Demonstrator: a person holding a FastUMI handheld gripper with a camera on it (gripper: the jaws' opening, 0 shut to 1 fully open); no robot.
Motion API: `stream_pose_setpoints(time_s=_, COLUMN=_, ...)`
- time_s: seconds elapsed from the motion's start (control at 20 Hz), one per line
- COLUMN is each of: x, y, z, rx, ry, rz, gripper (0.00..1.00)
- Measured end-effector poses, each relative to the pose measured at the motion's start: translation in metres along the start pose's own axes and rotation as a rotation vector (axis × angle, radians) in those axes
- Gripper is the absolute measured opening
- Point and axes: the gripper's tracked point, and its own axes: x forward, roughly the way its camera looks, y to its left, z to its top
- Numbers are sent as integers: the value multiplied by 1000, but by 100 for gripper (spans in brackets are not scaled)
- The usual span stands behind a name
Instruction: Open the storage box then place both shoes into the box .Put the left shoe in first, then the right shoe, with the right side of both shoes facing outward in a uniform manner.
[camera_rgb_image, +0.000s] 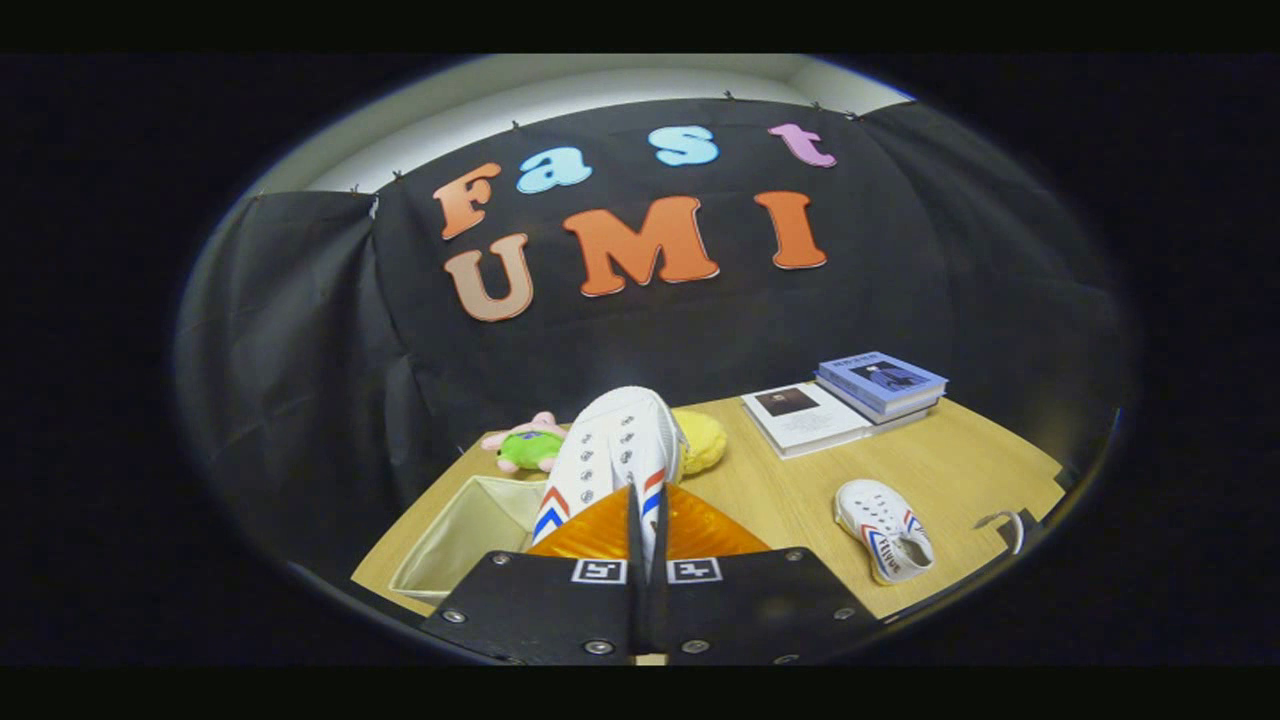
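Gripper (646, 530) nearest, fingers pressed nearly together, clamped on white shoe (615, 450); shoe held between fingers, toe pointing away, lifted above table (950, 470); open storage box (465, 535) just beside fingers on one side, below shoe; second white shoe (885, 530) lying on table well apart on other side; green plush toy (528, 445) and yellow plush (703, 440) beyond held shoe; stacked books (850, 400) further back.
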Motion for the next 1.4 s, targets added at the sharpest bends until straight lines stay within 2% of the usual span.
stream_pose_setpoints(time_s=0.15, x=8, y=39, z=-6, rx=-4, ry=19, rz=45, gripper=0)
stream_pose_setpoints(time_s=0.5, x=48, y=103, z=-35, rx=-12, ry=56, rz=82, gripper=0)
stream_pose_setpoints(time_s=0.75, x=67, y=111, z=-53, rx=-11, ry=60, rz=48, gripper=0)
stream_pose_setpoints(time_s=1.05, x=55, y=115, z=-82, rx=-3, ry=110, rz=77, gripper=0)
stream_pose_setpoints(time_s=1.3, x=46, y=115, z=-104, rx=-46, ry=167, rz=82, gripper=3)
stream_pose_setpoints(time_s=1.4, x=40, y=121, z=-94, rx=-70, ry=142, rz=103, gripper=14)
